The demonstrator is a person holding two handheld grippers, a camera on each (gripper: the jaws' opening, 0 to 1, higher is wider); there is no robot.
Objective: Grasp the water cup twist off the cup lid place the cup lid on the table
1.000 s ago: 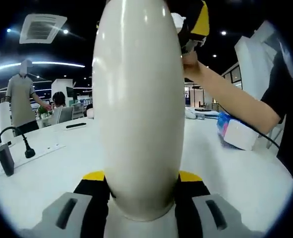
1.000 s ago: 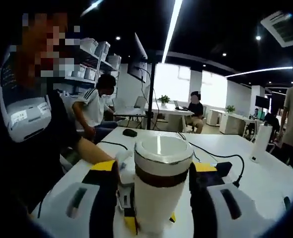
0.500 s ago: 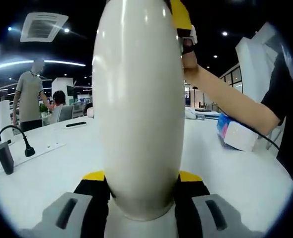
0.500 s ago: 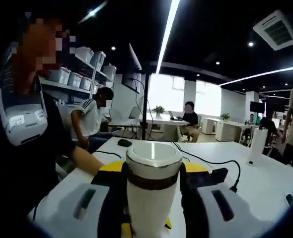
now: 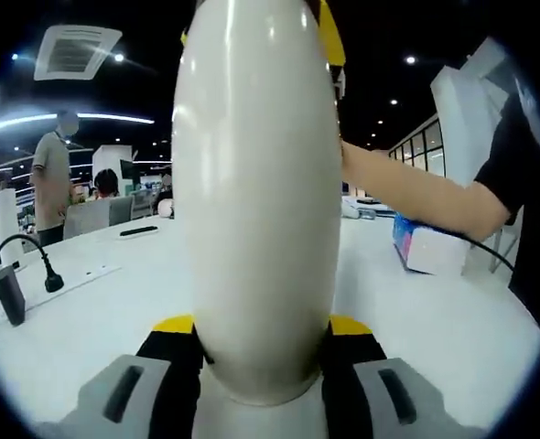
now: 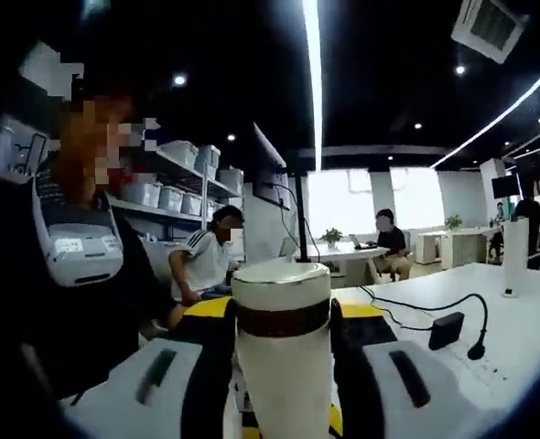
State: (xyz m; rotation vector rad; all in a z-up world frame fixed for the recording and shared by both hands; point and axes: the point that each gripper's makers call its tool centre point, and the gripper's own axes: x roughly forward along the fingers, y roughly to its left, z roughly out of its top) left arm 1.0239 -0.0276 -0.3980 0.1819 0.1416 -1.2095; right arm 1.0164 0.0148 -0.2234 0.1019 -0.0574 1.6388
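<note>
Water cup (image 5: 256, 201) is where I want it: clamped low on its body between the jaws of my left hand-held gripper (image 5: 261, 352), the yellow-tipped fingers (image 5: 171, 326) pressing in from both sides, with the cup standing tall above the white surface (image 5: 87, 311). From the right gripper view, my right hand-held gripper (image 6: 284, 320) is clenched around the top of the same cup, its jaws flanking the brown band just under the cup lid (image 6: 281, 283), which sits pale and rounded on top.

I judge the body to be smooth, glossy and rigid, probably light if empty, though I cannot tell whether it holds any liquid. That gloss makes me expect slip under torque, so the lower grip needs to be firm and stay low and centred, where the wall is widest. The lid looks hard too, and the band is the sensible place to bite, since it gives the jaws a straight wall instead of the rounded crown.

I cannot tell whether the lid has started to unscrew; it looks seated. Once it frees, there is bare surface beside the cable and adapter (image 6: 446, 329) to set it down.
</note>
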